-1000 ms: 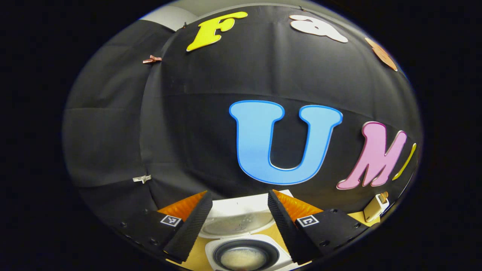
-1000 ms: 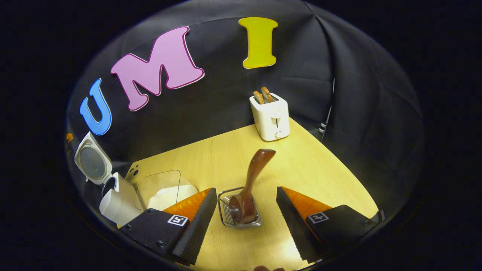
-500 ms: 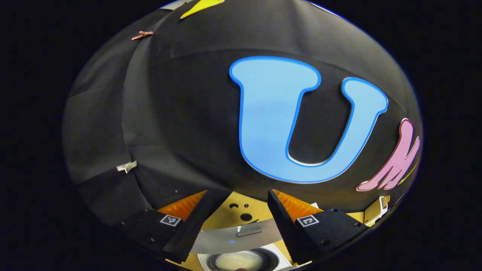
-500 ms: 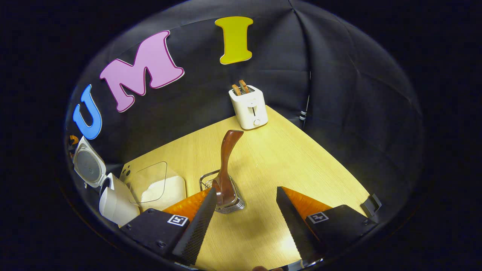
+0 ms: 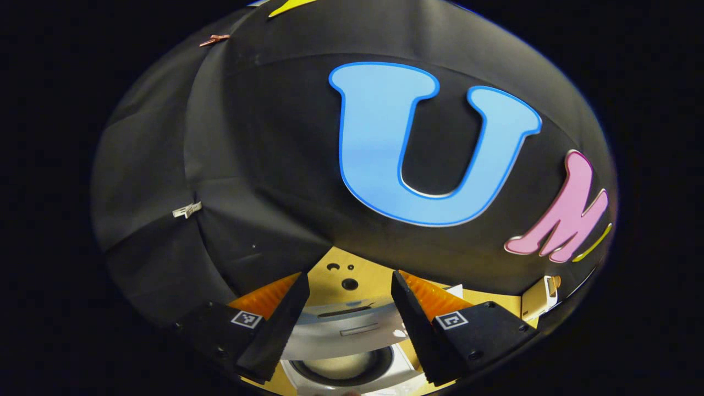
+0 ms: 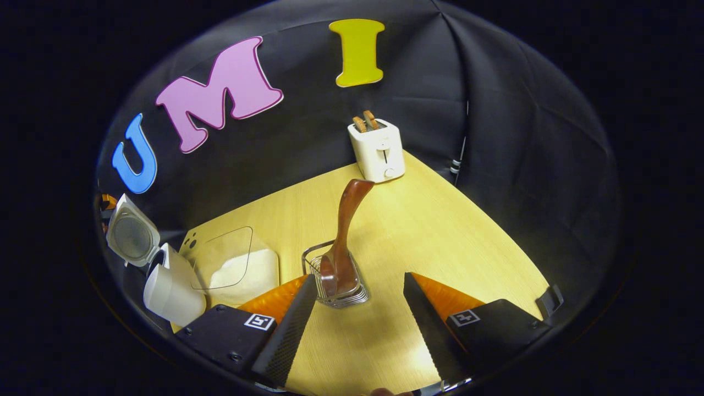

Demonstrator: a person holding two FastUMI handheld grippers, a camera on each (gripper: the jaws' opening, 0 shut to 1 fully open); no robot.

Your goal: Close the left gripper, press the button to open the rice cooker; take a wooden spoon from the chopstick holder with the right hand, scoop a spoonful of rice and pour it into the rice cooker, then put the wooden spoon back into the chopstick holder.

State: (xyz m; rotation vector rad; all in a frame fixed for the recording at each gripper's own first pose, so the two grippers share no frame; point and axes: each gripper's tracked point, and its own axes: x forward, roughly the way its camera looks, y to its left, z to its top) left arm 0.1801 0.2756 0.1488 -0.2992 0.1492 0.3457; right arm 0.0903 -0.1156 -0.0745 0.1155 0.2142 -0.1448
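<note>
The white rice cooker [image 6: 168, 286] stands at the table's left with its lid [image 6: 131, 237] raised. My left gripper [image 5: 347, 275] hangs open just above it, with the grey underside of the lid [image 5: 335, 330] between its fingers and the inner pot [image 5: 341, 367] below. The wooden spoon [image 6: 346, 220] stands bowl-down in the wire chopstick holder [image 6: 336, 283], its handle leaning right. My right gripper [image 6: 358, 276] is open with nothing in it, and the holder sits just ahead of its left finger. A clear box of rice [image 6: 236, 264] stands beside the cooker.
A white toaster [image 6: 378, 149] with two slices stands at the far edge of the wooden table [image 6: 440, 236], against the black cloth wall; it also appears as the toaster [image 5: 539, 297] at the right edge of the left gripper view. Small holes mark the table [image 5: 349, 284] behind the cooker.
The left gripper has tipped and moved in over the cooker, so the lid now lies low between its fingers. The right gripper shifted sideways near the holder; the spoon stays in it.
</note>
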